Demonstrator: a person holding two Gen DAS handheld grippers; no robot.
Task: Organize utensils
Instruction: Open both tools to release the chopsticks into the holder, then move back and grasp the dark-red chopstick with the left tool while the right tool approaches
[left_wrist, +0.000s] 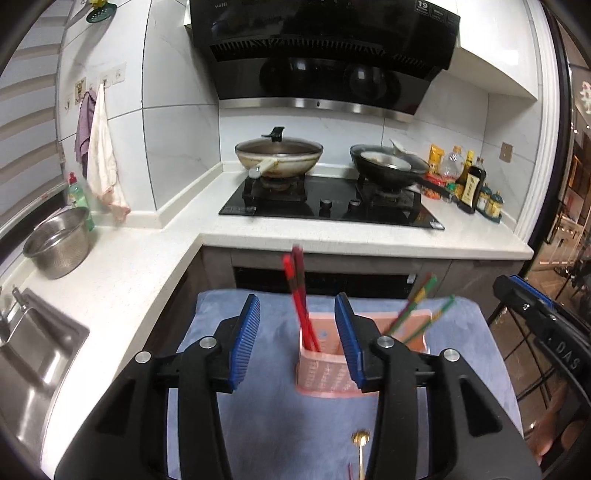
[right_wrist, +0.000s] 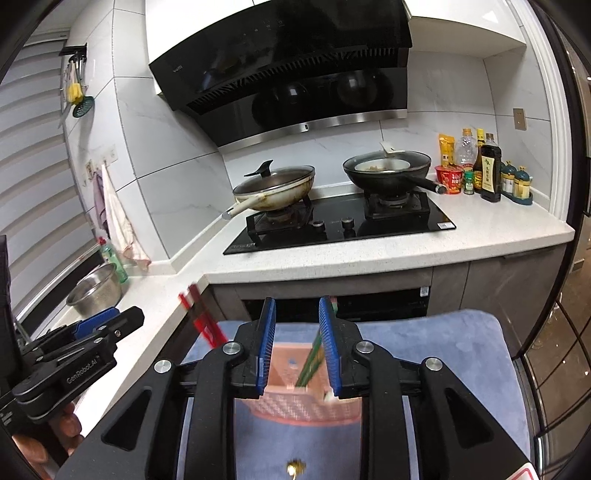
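Note:
A pink utensil holder (left_wrist: 321, 376) stands on a blue towel (left_wrist: 266, 424). Red chopsticks (left_wrist: 301, 306) lean in its left compartment, between the blue pads of my left gripper (left_wrist: 299, 339), which is open and touches neither stick. Green chopsticks (left_wrist: 417, 310) lean out of the right side. In the right wrist view my right gripper (right_wrist: 297, 347) hangs over the holder (right_wrist: 295, 406) with the green chopsticks (right_wrist: 312, 358) between its pads, close to the right one and not clamped. A gold spoon (left_wrist: 360, 443) lies on the towel in front of the holder.
The white counter (right_wrist: 369, 254) carries a black hob (right_wrist: 340, 225) with two lidded pans. Sauce bottles (right_wrist: 489, 173) stand at the far right. A steel bowl (left_wrist: 59, 243) and a sink (left_wrist: 33, 350) lie to the left. A hand holding the left gripper (right_wrist: 92, 339) shows low on the left.

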